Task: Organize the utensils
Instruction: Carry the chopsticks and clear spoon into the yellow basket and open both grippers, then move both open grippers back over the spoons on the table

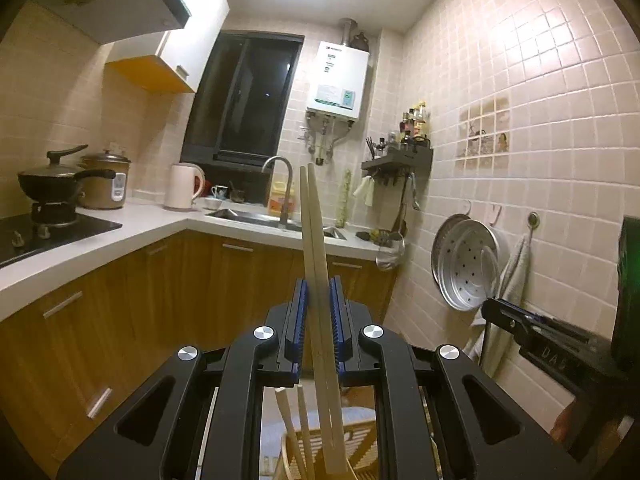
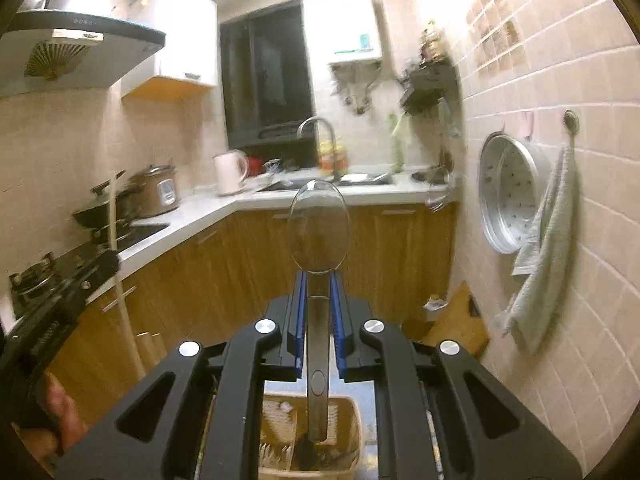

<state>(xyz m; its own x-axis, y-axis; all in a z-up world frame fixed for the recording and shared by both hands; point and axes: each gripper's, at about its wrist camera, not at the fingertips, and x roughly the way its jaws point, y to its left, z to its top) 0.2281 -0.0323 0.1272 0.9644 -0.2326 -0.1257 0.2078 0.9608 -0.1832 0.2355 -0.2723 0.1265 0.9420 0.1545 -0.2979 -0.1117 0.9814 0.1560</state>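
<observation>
Nearest the left wrist camera is the black frame of the left gripper [image 1: 319, 300], whose blue pads are clamped on a pair of pale wooden chopsticks [image 1: 314, 240]; the sticks run from below the frame up past the fingertips, their tips slightly apart, standing over the distant sink [image 1: 256, 216]. Under the frame a light slatted basket [image 1: 360, 440] shows, with more chopsticks [image 1: 290, 424] leaning in it. At the right edge of this view the other tool's dark body juts in before the tiled wall [image 1: 520, 120]. In the right wrist view, the right gripper [image 2: 319, 292] is closed on the handle of a metal spoon [image 2: 319, 224]: its bowl rises beyond the fingertips and the handle end hangs down toward a woven basket [image 2: 348, 432] that seems to hold dark utensils, though blur hides the detail. At the left edge a hand [image 2: 48, 416] holds the left tool, the chopsticks a pale streak above it. The risks, as I judge them: the chopsticks are held only by a narrow grip partway along, so a quick swing could let one pivot or slide out; the smooth spoon handle could twist between the pads; and the two tools, carried close together, could knock each other's load.
</observation>
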